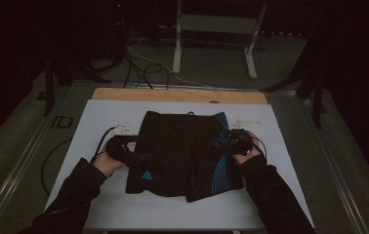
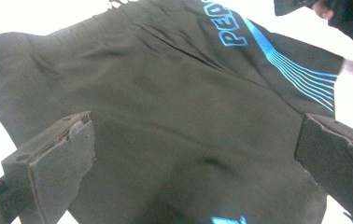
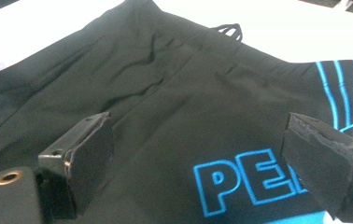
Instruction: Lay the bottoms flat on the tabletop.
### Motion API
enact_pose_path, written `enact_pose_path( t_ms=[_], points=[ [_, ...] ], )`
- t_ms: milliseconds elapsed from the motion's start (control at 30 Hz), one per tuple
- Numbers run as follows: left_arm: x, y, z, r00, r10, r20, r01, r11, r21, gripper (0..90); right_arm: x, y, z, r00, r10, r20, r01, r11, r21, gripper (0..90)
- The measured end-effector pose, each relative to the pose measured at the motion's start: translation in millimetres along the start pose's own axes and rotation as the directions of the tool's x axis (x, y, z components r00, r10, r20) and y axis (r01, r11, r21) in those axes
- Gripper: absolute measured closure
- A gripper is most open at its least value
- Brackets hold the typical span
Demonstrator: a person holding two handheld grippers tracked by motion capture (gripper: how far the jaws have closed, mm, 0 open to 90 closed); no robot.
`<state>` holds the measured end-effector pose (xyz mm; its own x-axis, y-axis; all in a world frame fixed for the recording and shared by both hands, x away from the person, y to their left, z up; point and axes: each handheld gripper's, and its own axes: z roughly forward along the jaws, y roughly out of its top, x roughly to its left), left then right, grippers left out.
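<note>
While the shorts (image 1: 182,153) lie spread flat on the white sheet (image 1: 104,204) that covers the table, both grippers sit at their side edges with nothing gripped. From the high view the garment is unfolded, waistband toward the far edge, leg hems toward the person, blue stripes down the person's right side. Left gripper (image 1: 124,148) rests at the left edge of the shorts, about mid-height; in the left gripper view its jaws stand wide apart over the black cloth, with no fabric between them. Right gripper (image 1: 234,141) sits over the striped right edge, above the blue lettering (image 3: 244,179); in the right gripper view its jaws are likewise spread wide, cloth lying beneath but not pinched. A drawstring (image 3: 228,29) shows at the waistband. Some shallow wrinkles cross the middle of the fabric. As a judgement, the work appears to be folding or arranging the shorts, and it stands at or near its start: the garment is laid out and roughly flat, yet no fold is made and no edge is taken up. Left to do, apparently, are the closing of both claws on the side edges, then the fold itself.
</note>
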<state>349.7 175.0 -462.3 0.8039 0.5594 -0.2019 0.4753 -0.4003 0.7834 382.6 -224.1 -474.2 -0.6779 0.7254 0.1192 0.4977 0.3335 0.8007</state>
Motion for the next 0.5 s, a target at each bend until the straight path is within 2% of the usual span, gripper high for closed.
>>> enact_pose_path(
  t_ms=[133, 267, 367, 500],
  points=[
    [-6.2, -9.1, -5.5, 1.0000, -0.002, 0.002, 0.002, 0.9998, -0.020, 0.0, 4.8, -7.7, -4.7, 0.9999, -0.010, -0.013, 0.010, 1.000, -0.008, 9.8],
    [-12.3, -17.2, -10.3, 0.9998, 0.017, -0.007, -0.017, 0.9998, -0.011, 0.1, 10.2, -13.7, -11.4, 0.9994, -0.030, -0.019, 0.030, 0.999, -0.012, 9.8],
    [-16.8, -23.6, -13.2, 0.9996, 0.028, -0.005, -0.028, 0.9995, -0.011, 0.0, 13.9, -17.9, -17.4, 0.9991, -0.025, -0.035, 0.024, 0.999, -0.031, 9.8],
    [-21.5, -33.3, -16.9, 0.9990, 0.038, 0.023, -0.037, 0.9991, -0.019, 0.0, 18.5, -23.8, -24.3, 0.9975, -0.036, -0.060, 0.034, 0.998, -0.045, 9.7]
  ],
)
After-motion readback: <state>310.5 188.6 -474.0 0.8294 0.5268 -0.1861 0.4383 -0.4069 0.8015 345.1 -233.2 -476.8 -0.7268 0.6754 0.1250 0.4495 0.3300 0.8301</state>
